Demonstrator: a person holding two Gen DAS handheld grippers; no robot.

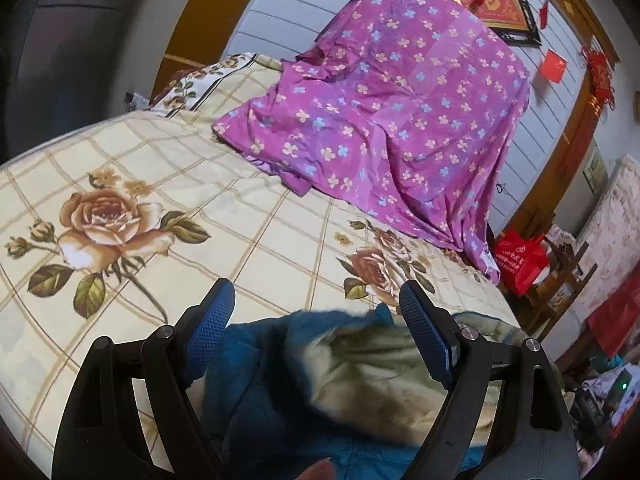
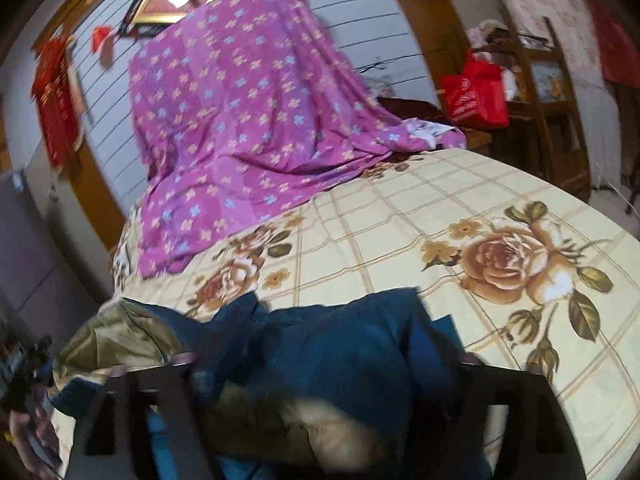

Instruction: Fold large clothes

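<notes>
My left gripper [image 1: 316, 312] stands wide open above the blue jacket [image 1: 260, 392], pads clear of the cloth. My right gripper [image 2: 324, 364] is blurred, jaws apart, jacket bunched beneath and between them. The jacket lies on the rose-print bedspread [image 1: 132, 184]. Red bag [image 1: 520, 260] beside the bed; contents not discernible.

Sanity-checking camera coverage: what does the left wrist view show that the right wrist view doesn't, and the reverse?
Left wrist only: the left tool sharp, blue pads wide open above the blue padded jacket with pale lining, and a green indicator light at far right.

Right wrist only: the right tool, motion-blurred, its fingers apart over the jacket; a white patterned curtain.

Both: the jacket, cream rose-print bedsheet, purple floral cloth, red bag.
</notes>
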